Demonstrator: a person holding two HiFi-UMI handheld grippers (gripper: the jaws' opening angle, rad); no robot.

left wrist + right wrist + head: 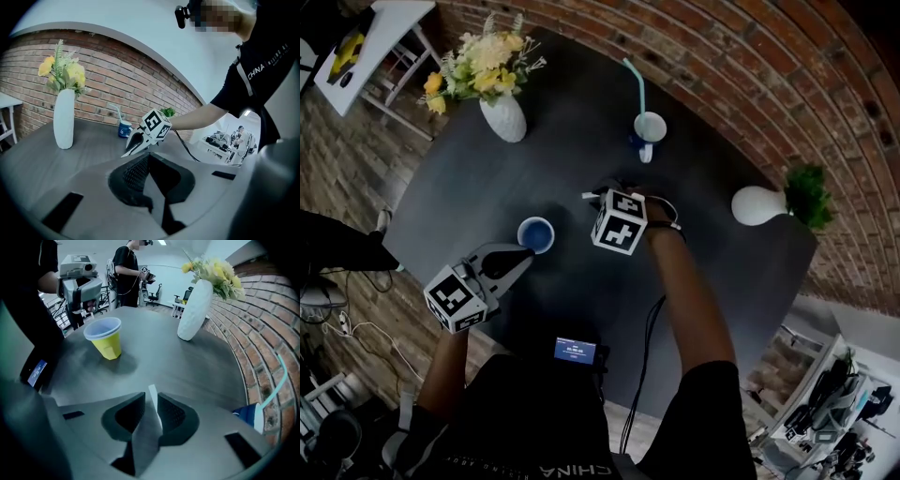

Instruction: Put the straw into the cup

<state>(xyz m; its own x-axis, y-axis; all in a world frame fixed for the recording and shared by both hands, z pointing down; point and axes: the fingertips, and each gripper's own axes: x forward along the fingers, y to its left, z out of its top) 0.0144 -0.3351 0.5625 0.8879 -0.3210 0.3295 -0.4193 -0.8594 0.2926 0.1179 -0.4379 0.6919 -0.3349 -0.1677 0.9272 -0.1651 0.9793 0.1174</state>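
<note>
R gripper (151, 401): jaws a little apart w/ the white straw (152, 394) standing between them. It lies along the pad on the view's right, w/ a gap to the other pad, so it's released, not clamped. The straw's tip pokes out just past my jaw tips. Can't tell if its far end touches the table (187, 366).

From the head view my R gripper (605, 192) points steeply down at the table (487, 187), roughly mid-table, between the yellow cup (535, 234) and the blue mug (650, 127). It's apart from both. The straw is not in the cup.

In the R gripper view the yellow cup (105, 338) stands upright, left of and well beyond the jaws. The blue mug (248, 416) sits at the right edge w/ a teal straw (276, 380) leaning out of it.

L gripper (149, 157): jaws clenched together, nothing between them. In the head view the L gripper (523, 258) has its tips just beside the cup's rim; can't tell if they touch. Its own view looks across the table (28, 159) at the R gripper (131, 147), tips down near the surface.

Other stuff:
- White vase w/ yellow flowers (504, 117) at the far left.
- White vase w/ green plant (757, 206) at the right.
- Small lit screen (575, 351) at the near edge.
</note>
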